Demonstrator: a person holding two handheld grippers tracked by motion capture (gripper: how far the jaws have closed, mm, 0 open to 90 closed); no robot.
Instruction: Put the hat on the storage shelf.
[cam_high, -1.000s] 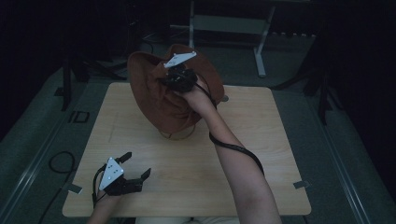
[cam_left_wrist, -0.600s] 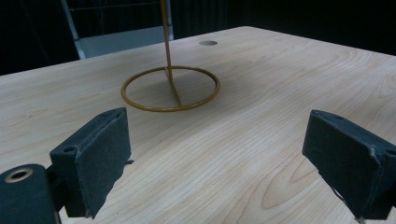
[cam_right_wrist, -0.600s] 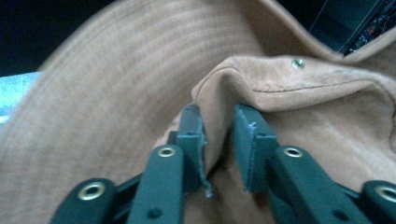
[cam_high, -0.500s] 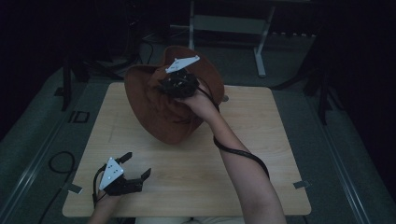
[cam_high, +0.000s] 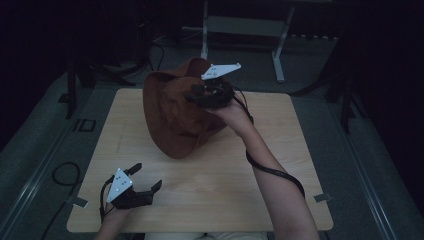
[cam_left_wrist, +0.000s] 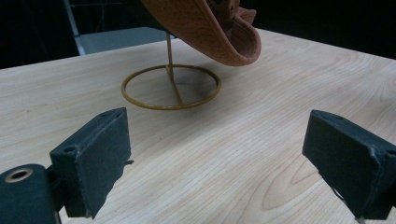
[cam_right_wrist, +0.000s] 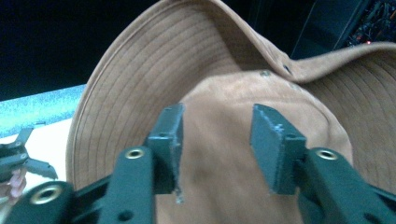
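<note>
From above, my right gripper (cam_high: 197, 95) holds the brown hat (cam_high: 172, 117) tilted over the bench (cam_high: 240, 165); my left gripper (cam_high: 145, 177) idles, jaws spread. Left gripper view: the brim overhangs a wire stand (cam_left_wrist: 170, 86); it could slip off. Right gripper view: jaws part-closed on the crown, though the actual pinch is hidden.

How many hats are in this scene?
1. The brown hat sits tilted over a wire stand at the table's far side, with the right hand-held gripper at its crown.
</note>
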